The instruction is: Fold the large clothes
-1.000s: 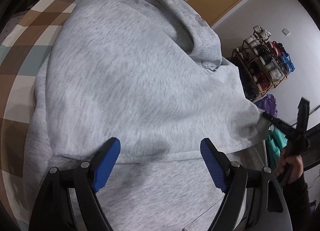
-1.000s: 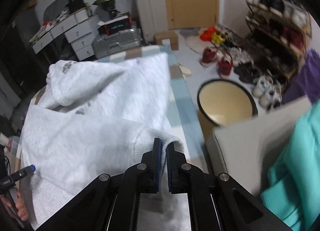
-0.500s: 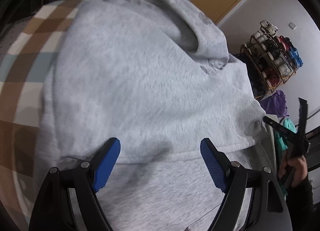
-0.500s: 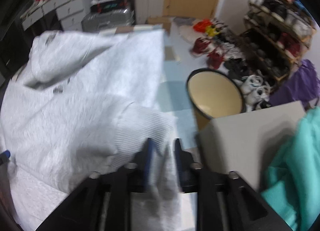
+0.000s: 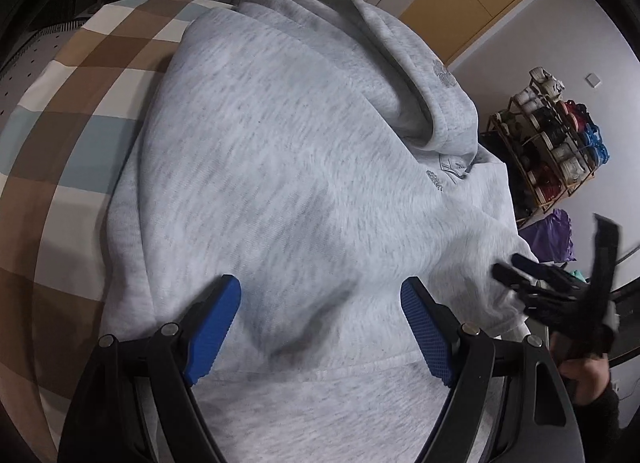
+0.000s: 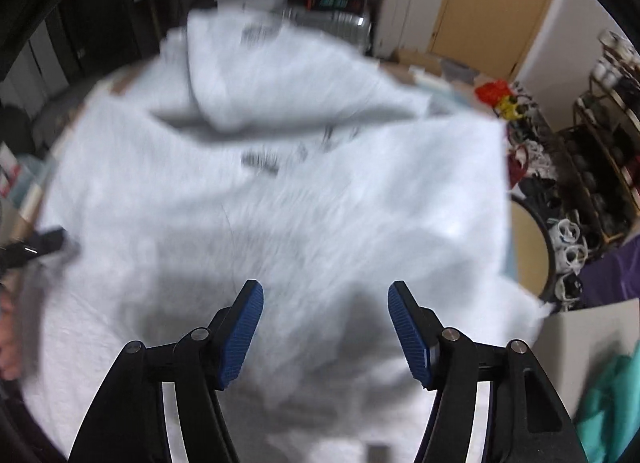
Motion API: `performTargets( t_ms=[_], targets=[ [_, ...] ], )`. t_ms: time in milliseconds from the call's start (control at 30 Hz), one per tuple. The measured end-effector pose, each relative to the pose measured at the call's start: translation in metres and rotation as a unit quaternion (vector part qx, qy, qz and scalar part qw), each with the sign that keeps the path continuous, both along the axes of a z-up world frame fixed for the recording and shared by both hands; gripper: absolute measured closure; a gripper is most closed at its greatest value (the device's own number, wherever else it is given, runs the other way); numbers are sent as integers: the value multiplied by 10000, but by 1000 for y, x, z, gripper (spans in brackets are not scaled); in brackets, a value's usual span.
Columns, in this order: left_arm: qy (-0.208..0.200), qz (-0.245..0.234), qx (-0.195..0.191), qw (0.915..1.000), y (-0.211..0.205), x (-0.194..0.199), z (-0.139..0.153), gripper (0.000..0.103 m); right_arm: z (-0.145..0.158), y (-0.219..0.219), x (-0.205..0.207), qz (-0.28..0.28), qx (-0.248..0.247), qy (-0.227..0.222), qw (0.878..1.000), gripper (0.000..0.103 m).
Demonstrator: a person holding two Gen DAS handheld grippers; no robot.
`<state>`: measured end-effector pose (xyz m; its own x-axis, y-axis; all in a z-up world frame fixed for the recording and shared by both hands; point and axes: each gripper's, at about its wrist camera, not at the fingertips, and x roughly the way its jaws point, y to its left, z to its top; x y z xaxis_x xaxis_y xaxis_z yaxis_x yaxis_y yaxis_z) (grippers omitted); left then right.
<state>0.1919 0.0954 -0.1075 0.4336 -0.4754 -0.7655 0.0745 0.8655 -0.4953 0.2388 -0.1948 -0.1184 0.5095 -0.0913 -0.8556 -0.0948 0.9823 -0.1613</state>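
A brown, white and pale-blue checked bedspread (image 5: 76,111) covers the bed that stretches ahead of and left of the left claw (image 5: 320,327). Spread over it lies the large light-grey fleece hoodie (image 5: 288,167), partly folded, its hood (image 5: 416,75) bunched at the far end, beyond both claws. The left claw hangs over the hoodie's near part with its blue pads (image 5: 214,333) wide apart and nothing between them. To its right, at the hoodie's edge, the right claw (image 5: 520,283) is seen with a hand (image 5: 584,367) behind it. In the right wrist view, which is motion-blurred, the right claw (image 6: 324,331) has just been opening; its jaws stand well apart over the grey cloth, gripping nothing. Right of it, past the bed, a round cream basin (image 6: 530,247) sits on the floor.
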Motion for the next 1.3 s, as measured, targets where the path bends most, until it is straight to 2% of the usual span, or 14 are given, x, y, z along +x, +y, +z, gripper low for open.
performTargets(
  t_ms=[100, 133, 200, 267, 367, 500, 667, 733, 767, 833, 967, 1033, 1200, 1300],
  targets=[
    [-43, -142, 98, 9998, -1, 1, -2, 25, -31, 4, 9, -55, -359, 228, 9991, 40],
    [-41, -166, 133, 9998, -1, 1, -2, 25, -29, 1, 10, -151, -241, 41, 9996, 40],
    [-5, -114, 72, 9999, -1, 0, 2, 25, -27, -6, 13, -347, -50, 237, 9991, 39],
    [65, 50, -86, 9999, 3, 1, 7, 25, -19, -6, 20, -469, 183, 451, 9977, 52],
    [148, 140, -286, 9994, 17, -2, 8, 25, 11, 15, 28, -155, 889, 184, 9957, 52],
    [322, 172, -879, 9955, 39, -4, 3, 25, 28, 76, 47, 547, 1295, 39, 9901, 52],
    [412, 123, -1197, 9919, 51, -5, -1, 25, -20, 127, 77, 758, 1006, 646, 9899, 49],
    [406, 105, -1116, 9929, 52, -8, 1, 25, -22, 148, 72, 1146, 282, 360, 9924, 51],
    [399, 107, -1096, 9931, 53, -9, 2, 25, -19, 153, 70, 1202, 178, 293, 9922, 56],
    [431, 148, -1133, 9925, 55, -11, 3, 25, -10, 157, 78, 1210, 529, 603, 9894, 81],
    [622, 345, -1573, 9850, 72, -13, -2, 25, 34, 177, 90, 1562, 1224, 28, 9801, 77],
    [722, 484, -1786, 9801, 80, -13, -4, 25, 38, 190, 99, 1714, 1601, 56, 9721, 77],
    [628, 488, -1582, 9842, 79, -17, -2, 25, -9, 217, 124, 1700, 1498, 859, 9702, 79],
    [656, 520, -1561, 9842, 77, -17, -4, 25, -7, 212, 125, 1660, 1635, 718, 9698, 79]
  ],
)
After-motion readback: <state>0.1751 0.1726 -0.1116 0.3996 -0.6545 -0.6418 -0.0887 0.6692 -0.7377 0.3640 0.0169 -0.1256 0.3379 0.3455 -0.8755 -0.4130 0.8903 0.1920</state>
